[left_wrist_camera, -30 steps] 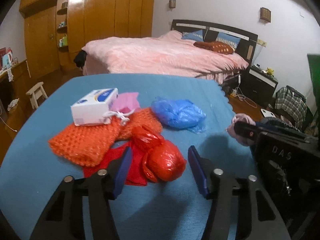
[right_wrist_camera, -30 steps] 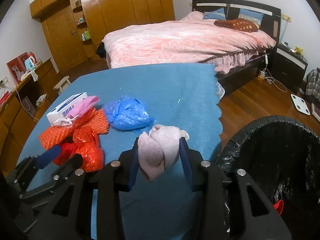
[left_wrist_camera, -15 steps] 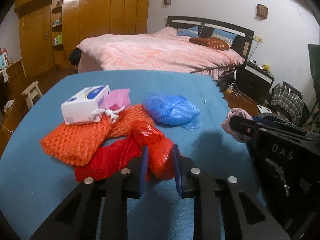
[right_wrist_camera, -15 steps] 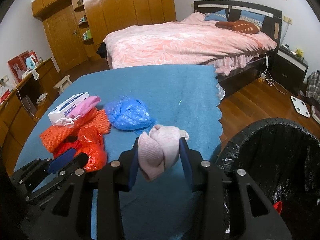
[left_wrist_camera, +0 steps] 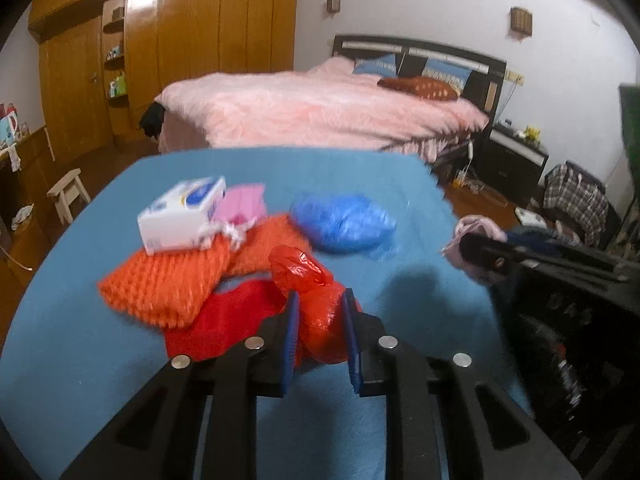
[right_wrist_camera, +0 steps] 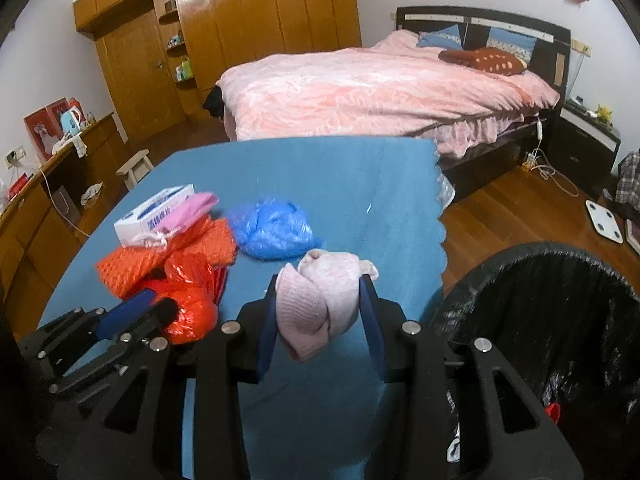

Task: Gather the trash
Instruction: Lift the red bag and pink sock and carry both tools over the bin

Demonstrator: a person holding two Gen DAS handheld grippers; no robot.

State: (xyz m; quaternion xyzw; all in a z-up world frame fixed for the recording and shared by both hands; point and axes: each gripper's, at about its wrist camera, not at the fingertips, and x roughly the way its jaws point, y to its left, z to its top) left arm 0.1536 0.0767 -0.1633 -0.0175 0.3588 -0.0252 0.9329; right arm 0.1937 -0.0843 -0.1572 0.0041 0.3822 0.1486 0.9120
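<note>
A crumpled red plastic bag [left_wrist_camera: 301, 271] lies on the blue-covered table [left_wrist_camera: 100, 380], and my left gripper [left_wrist_camera: 320, 300] is shut on it, its blue pads pressing both sides. In the right wrist view the same gripper [right_wrist_camera: 148, 304] shows at the lower left beside the bag [right_wrist_camera: 188, 300]. My right gripper [right_wrist_camera: 321, 284] is shut on a pale pink cloth bundle [right_wrist_camera: 320, 308], held just above the table's right edge. A bin lined with a black bag [right_wrist_camera: 560, 312] stands on the floor to the right of it.
A crumpled blue plastic bag [left_wrist_camera: 344, 220], an orange mesh piece [left_wrist_camera: 168, 280], a red cloth [left_wrist_camera: 224, 320], a white box [left_wrist_camera: 184, 212] and a pink item [left_wrist_camera: 244, 200] lie on the table. A bed [right_wrist_camera: 380, 88] stands behind, a stool [right_wrist_camera: 136, 166] at the left.
My left gripper's jaws have closed from wide open onto the red plastic bag. The right gripper has stayed shut on the pink cloth in the same place.
</note>
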